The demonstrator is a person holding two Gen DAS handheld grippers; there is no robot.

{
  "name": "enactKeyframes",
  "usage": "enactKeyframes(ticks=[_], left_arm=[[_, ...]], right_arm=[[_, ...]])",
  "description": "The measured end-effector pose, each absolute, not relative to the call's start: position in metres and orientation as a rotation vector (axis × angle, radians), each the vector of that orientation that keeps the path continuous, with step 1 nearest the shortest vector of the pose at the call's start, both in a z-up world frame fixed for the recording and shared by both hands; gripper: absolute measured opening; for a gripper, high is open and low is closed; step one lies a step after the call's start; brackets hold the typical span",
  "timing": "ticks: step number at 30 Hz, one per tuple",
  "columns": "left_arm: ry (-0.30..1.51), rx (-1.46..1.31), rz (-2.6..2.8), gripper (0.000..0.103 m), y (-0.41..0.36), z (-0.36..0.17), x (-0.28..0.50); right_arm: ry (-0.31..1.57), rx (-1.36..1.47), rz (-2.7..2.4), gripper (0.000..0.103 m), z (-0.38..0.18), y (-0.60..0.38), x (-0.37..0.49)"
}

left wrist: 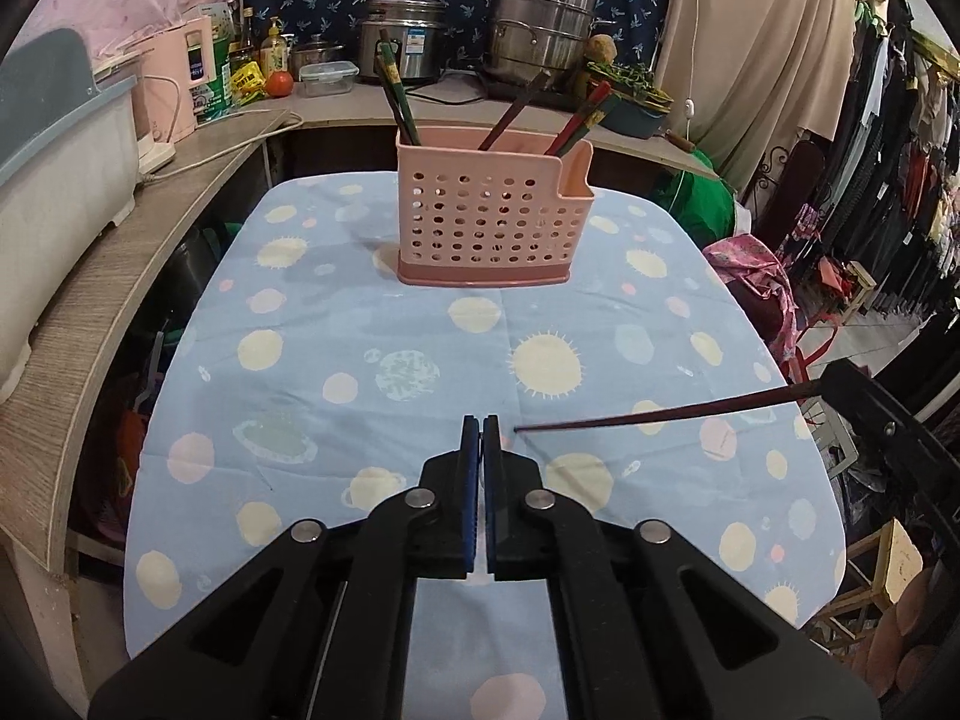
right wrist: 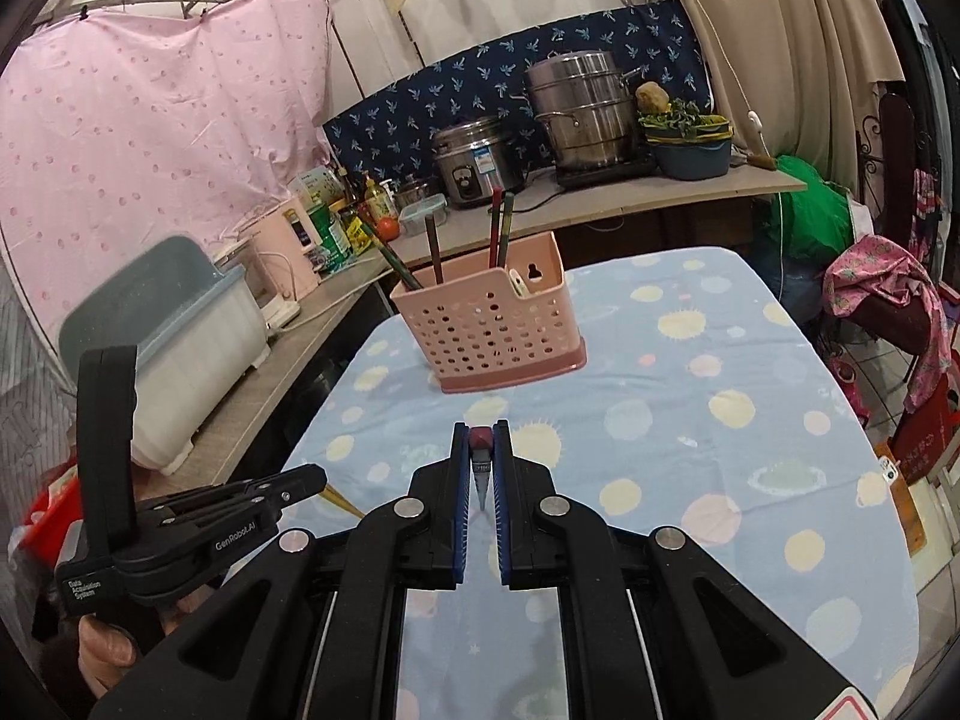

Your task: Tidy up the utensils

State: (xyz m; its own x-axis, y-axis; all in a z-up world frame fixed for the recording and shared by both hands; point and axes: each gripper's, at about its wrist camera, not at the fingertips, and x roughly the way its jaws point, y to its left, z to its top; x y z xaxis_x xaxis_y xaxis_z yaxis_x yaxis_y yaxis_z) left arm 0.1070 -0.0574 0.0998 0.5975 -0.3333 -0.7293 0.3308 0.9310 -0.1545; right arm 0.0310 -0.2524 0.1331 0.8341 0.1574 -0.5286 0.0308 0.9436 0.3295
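A pink perforated utensil holder (left wrist: 487, 221) stands at the far middle of the blue spotted tablecloth (left wrist: 420, 372), with several dark chopsticks (left wrist: 396, 93) leaning in it. It also shows in the right wrist view (right wrist: 491, 324). My left gripper (left wrist: 480, 423) is shut and empty, low over the cloth near the front. My right gripper (right wrist: 480, 429) is shut on a dark red chopstick (right wrist: 480, 462). That chopstick (left wrist: 654, 414) points left across the cloth in the left wrist view, its tip close to my left fingertips. The left gripper (right wrist: 312, 477) shows at the lower left of the right wrist view.
A wooden counter (left wrist: 90, 276) curves along the left and back, with a white and grey bin (left wrist: 54, 138), a pink appliance (left wrist: 174, 84), bottles, a rice cooker (left wrist: 405, 36) and steel pots (left wrist: 543, 30). Clothes hang at the right (left wrist: 888, 120).
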Motion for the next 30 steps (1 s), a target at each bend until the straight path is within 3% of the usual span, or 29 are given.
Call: enactKeyframes(ticks=[20,30], left_arm=[[0.662,-0.029,-0.342,0.001,-0.063,0.215,0.226],[0.6,-0.019,-0.31,0.001,-0.078,0.236,0.288]], right_arm=[[0.284,0.299,0.081,0.007,0.258,-0.281,0.151],[0.215,0.273,0.044,0.007,0.291,-0.285,0.226]])
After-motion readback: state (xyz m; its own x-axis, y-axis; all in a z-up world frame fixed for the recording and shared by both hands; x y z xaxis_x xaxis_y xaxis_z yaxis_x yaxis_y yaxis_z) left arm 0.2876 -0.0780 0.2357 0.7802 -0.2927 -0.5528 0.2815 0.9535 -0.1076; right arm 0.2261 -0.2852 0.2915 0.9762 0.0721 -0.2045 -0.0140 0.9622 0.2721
